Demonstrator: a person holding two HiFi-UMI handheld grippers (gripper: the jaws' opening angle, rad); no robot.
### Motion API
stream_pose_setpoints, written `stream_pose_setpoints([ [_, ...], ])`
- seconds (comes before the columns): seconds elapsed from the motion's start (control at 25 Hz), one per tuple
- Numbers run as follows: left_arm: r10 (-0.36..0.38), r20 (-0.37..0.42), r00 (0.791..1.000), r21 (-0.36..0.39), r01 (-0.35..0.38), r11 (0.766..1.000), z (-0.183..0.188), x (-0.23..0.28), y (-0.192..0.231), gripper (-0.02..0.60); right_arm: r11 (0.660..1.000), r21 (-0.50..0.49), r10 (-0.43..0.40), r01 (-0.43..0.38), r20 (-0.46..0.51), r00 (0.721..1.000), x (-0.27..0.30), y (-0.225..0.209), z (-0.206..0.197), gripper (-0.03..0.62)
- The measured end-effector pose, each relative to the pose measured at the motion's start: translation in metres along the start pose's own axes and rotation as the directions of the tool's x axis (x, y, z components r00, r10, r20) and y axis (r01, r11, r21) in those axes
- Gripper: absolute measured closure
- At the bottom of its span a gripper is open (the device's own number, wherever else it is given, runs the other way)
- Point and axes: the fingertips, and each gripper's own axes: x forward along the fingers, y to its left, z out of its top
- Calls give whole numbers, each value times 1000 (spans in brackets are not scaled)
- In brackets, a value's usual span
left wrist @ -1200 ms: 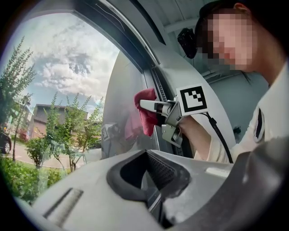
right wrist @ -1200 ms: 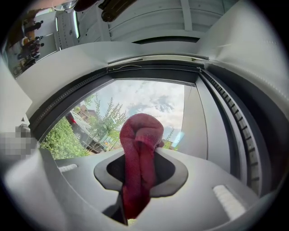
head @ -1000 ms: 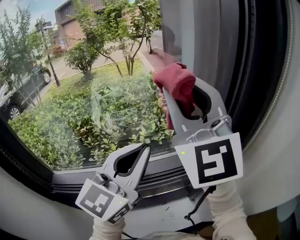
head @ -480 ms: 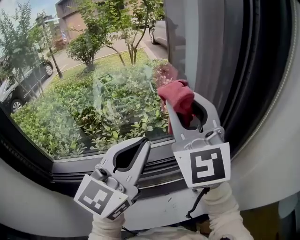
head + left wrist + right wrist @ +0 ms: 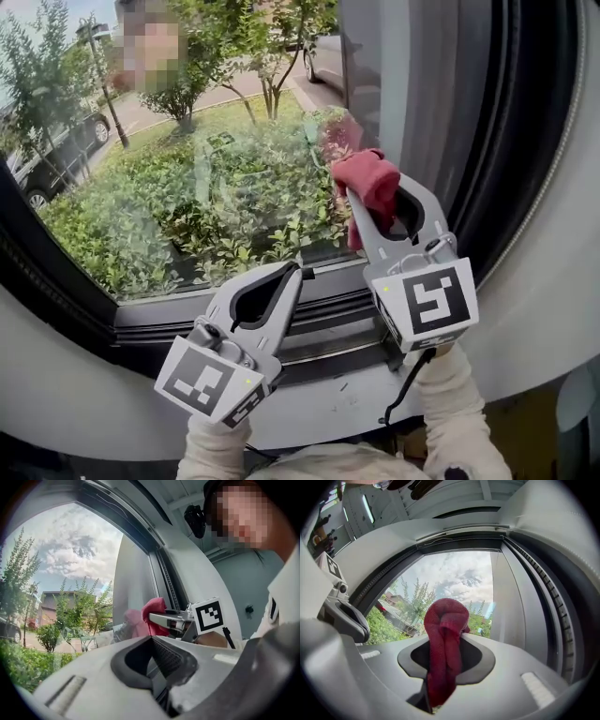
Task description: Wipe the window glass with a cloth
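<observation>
Clenching a red cloth [image 5: 445, 641], the right claw [image 5: 444, 620] has its two jaws pressed in on the fabric. A long fold runs down through the oval gap behind the tips, and a rounded bunch stands above them. In the head view this claw is raised at the right side of the window, tilted up and away from the person. The bunched end of the cloth sits up against the window glass [image 5: 216, 178] near its lower right corner. The left gripper view shows a paler pink reflection of the cloth meeting it on the pane.

The left claw [image 5: 296, 272] is lower and to the left, with its jaws drawn together tip to tip and nothing between them. It points up towards the bottom edge of the pane, apart from the glass, over the dark window frame [image 5: 319, 314]. Each claw carries a marker cube [image 5: 427, 302] at its rear, and a pale sleeve [image 5: 455, 412] shows below the right one.

A light grey sill [image 5: 122, 398] curves beneath the frame. At the far right, dark ribbed seals and a pale curved wall [image 5: 553, 281] border the window. Beyond the glass lie green shrubs [image 5: 187, 225], slim trees [image 5: 272, 56], a paved road and a dark car [image 5: 56, 155] at the left edge.
</observation>
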Motion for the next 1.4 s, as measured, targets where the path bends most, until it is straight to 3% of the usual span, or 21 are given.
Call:
stream_pose_setpoints([
  [0.32,12,9,1000,-11,-12,1000,-8,-36,10,581,981,93,164,-168,54,985,-24,75,18,476],
  [0.52,13,11,1000,-29,-13,1000,2,-54,6,581,956,159,239,-247,66,969,-53,97,25,476],
  [0.96,1,22,1000,-70,0,998,-10,-97,10,581,916,289,274,-278,54,960,-96,154,9,474],
  [1.4,-2,24,1000,-64,4,998,-7,-111,7,581,895,316,304,-314,82,949,-92,173,22,476],
])
